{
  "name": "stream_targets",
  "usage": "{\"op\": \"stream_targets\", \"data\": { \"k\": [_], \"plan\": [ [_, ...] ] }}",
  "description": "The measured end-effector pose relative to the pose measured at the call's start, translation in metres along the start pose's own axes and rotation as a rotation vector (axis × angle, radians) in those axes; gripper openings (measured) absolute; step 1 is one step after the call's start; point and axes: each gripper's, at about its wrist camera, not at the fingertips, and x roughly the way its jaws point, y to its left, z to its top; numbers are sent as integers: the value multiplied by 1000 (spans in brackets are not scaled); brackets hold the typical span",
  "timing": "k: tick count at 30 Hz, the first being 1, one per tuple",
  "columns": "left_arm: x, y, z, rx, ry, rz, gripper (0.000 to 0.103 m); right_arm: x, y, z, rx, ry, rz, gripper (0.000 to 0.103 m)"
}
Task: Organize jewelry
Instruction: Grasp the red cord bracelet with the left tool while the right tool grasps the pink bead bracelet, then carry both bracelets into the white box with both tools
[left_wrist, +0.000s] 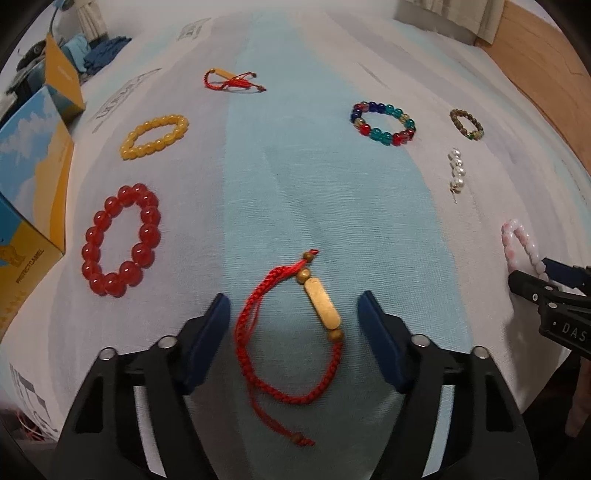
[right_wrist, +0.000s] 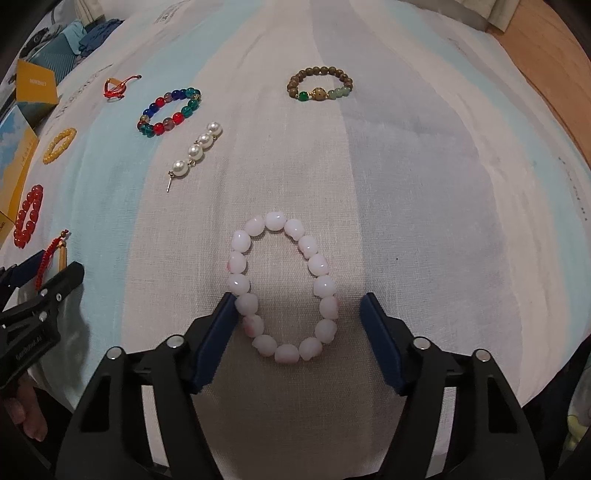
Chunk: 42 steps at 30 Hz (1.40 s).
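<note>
My left gripper (left_wrist: 293, 306) is open, its fingers on either side of a red braided cord bracelet with a long tan bead (left_wrist: 295, 332) lying on the cloth. My right gripper (right_wrist: 297, 306) is open around a pale pink bead bracelet (right_wrist: 282, 286); the left finger touches its beads. The pink bracelet also shows at the right edge of the left wrist view (left_wrist: 519, 240), next to the right gripper (left_wrist: 546, 280). The left gripper (right_wrist: 40, 280) and red cord bracelet (right_wrist: 51, 254) show at the left of the right wrist view.
Spread on the striped cloth (left_wrist: 332, 184): a red bead bracelet (left_wrist: 120, 240), a yellow bead bracelet (left_wrist: 155, 136), a second red cord bracelet (left_wrist: 231, 79), a multicoloured bead bracelet (left_wrist: 384, 123), a brown bead bracelet (right_wrist: 319, 83), a pearl earring (right_wrist: 195, 151). A blue-and-yellow box (left_wrist: 33, 177) stands left.
</note>
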Motion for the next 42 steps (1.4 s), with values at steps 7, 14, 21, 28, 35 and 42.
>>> {"op": "stream_targets", "data": {
  "k": [7, 14, 21, 28, 35, 42],
  "plan": [
    [-1, 6, -1, 25, 11, 28, 39, -1, -8, -1, 35, 10, 10, 36],
    [-6, 11, -1, 13, 5, 5, 19, -6, -14, -4, 58, 12, 28, 18],
    [-5, 11, -3, 9, -3, 13, 16, -2, -11, 1, 87, 23, 40, 18],
    [-6, 7, -6, 36, -2, 34, 16, -3, -16, 1, 103, 13, 60, 18],
    [-17, 8, -3, 19, -12, 31, 12, -9, -18, -1, 103, 4, 66, 10],
    [-29, 7, -2, 31, -14, 20, 12, -31, -17, 3, 117, -60, 75, 10]
  ]
}}
